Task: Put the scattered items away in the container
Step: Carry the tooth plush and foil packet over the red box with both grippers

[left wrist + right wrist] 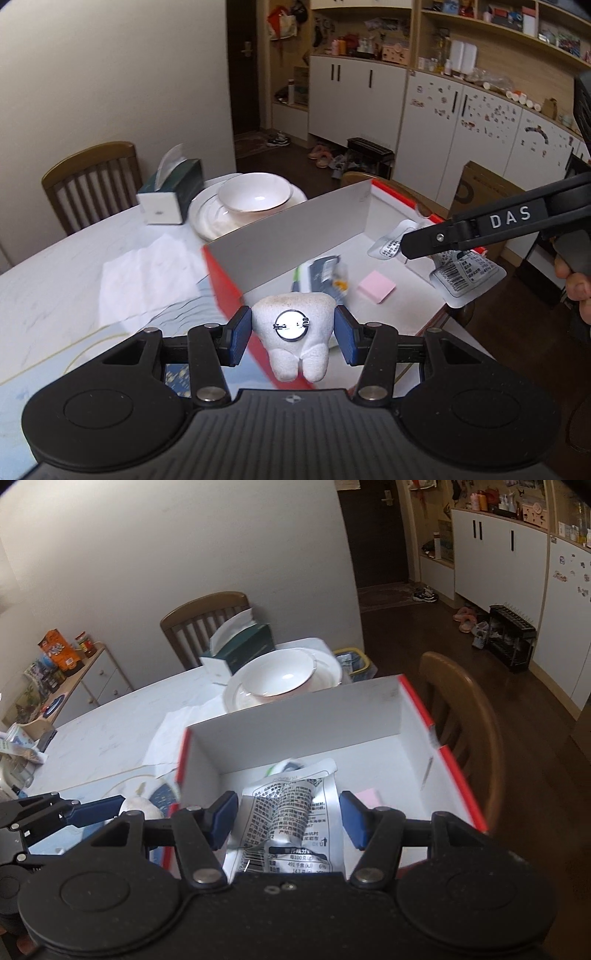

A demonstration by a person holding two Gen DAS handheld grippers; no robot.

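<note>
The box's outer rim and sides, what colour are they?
Red outside, plain white inside; the box shows this best in the right wrist view.

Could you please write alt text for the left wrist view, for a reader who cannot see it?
The left gripper holds a white tooth-shaped plush over the near edge of a red-and-white box. From the right, the right gripper hangs a silver packet over the box, above a pink sticky-note pad.

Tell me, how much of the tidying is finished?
Partly. A pink pad and a packet already lie in the box. The left gripper holds a tooth plush at the box's edge; the right gripper, open, has a wrapper over the box. Both still need to go in.
</note>
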